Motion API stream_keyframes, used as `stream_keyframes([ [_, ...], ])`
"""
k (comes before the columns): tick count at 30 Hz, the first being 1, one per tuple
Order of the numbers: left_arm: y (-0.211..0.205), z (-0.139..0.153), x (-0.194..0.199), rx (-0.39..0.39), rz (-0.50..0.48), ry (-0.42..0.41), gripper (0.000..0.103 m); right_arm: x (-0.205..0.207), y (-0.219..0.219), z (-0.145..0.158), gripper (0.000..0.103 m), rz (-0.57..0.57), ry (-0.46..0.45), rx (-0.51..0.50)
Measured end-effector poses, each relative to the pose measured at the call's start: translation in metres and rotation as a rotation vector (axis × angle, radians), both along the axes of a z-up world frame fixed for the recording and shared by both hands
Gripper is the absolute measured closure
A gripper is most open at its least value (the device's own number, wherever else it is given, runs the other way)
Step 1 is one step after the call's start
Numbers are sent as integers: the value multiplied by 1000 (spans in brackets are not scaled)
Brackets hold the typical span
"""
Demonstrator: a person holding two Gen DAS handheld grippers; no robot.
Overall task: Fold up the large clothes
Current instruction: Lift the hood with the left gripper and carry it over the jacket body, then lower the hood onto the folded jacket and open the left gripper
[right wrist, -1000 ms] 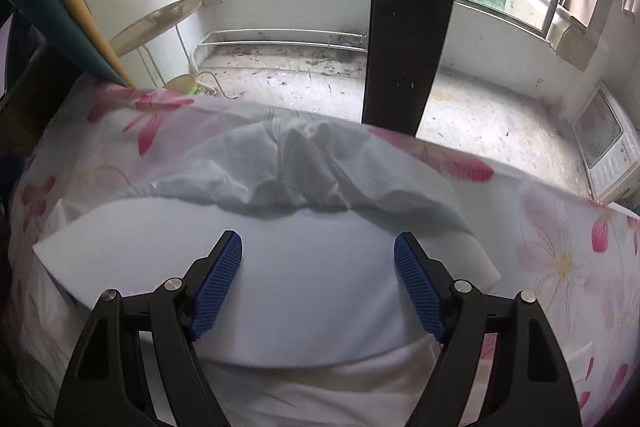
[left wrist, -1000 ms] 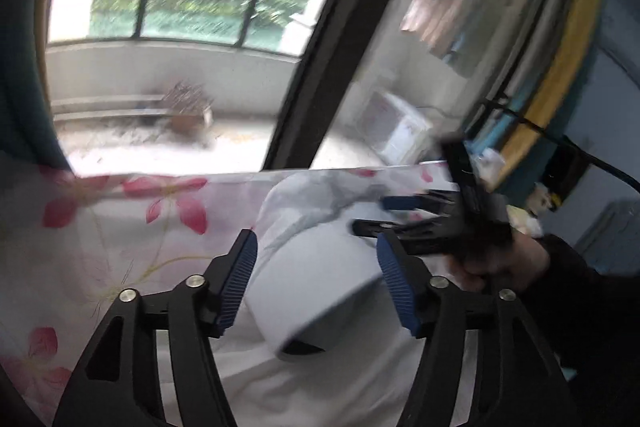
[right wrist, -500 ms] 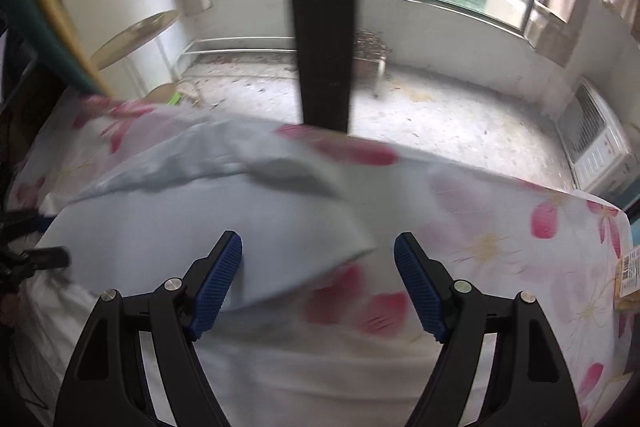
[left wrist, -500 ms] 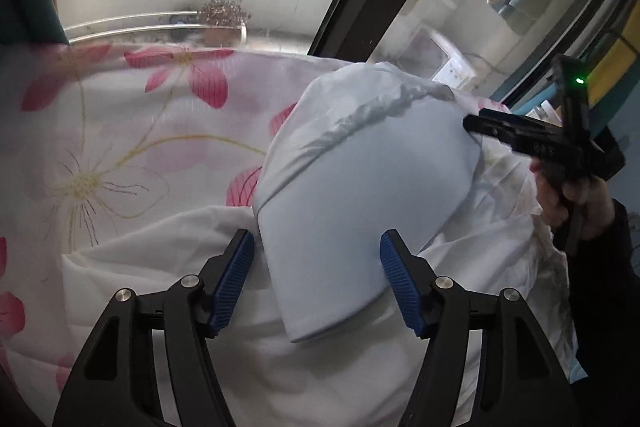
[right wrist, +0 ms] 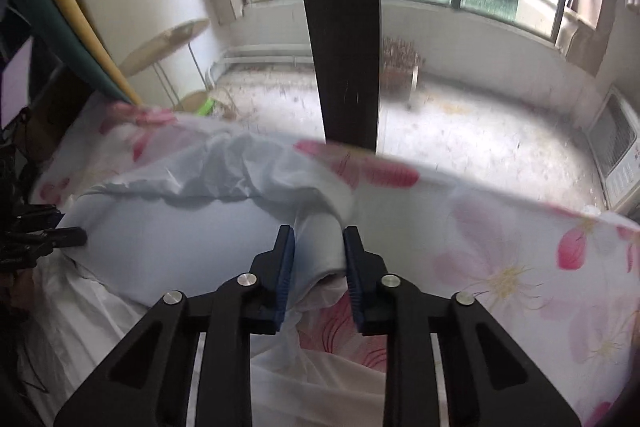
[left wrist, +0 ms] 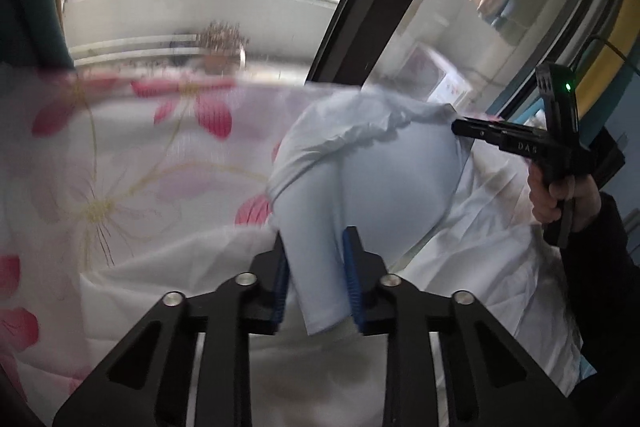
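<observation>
Presently logged: left gripper (left wrist: 316, 279) and right gripper (right wrist: 318, 273), jaws closing, each pinching 1 corner of pale blue garment (left wrist: 376, 183); spread over floral sheet (left wrist: 120, 167)

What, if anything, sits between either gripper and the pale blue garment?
Nothing visible. The left gripper has a corner of the garment directly between its pads, jaws closing on it. The right gripper likewise has a bunched edge of the garment between its pads, jaws closing. No other item intervenes; the floral sheet lies underneath.
</observation>
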State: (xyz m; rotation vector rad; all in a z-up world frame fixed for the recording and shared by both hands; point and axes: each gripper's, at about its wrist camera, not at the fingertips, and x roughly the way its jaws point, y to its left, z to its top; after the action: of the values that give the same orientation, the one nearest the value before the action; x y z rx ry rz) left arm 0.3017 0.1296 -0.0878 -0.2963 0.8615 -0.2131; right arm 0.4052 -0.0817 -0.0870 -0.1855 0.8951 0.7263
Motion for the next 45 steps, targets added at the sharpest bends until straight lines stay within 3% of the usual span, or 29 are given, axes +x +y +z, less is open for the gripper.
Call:
stream_keyframes([
  [3,-5,21,-3,38,0,-95,84,-20,-5,23,82,13,-138,11],
  [6,-6,37,-8,15,-11,-178,87,-51,-9,38,82,32,-285,-11],
  [11,-23,48,-26,93,-76,-269,88,-87,-20,28,82,44,-359,-90],
  [20,-63,32,-68,294,-202,-309,88,-133,-52,1,82,5,-325,-120],
  [25,-62,30,-84,282,-188,-316,87,-141,-64,2,82,-18,-281,-67],
  [33,-69,21,-107,290,-233,-285,87,-154,-68,-3,82,-5,-247,-88],
  [39,-76,24,-114,317,-250,-326,88,-130,-75,21,81,-52,-221,-28],
  [41,-78,23,-115,326,-259,-323,88,-117,-72,31,76,-74,-223,-7],
  [45,-75,21,-114,305,-255,-315,88,-82,-55,50,46,-109,-208,51],
])
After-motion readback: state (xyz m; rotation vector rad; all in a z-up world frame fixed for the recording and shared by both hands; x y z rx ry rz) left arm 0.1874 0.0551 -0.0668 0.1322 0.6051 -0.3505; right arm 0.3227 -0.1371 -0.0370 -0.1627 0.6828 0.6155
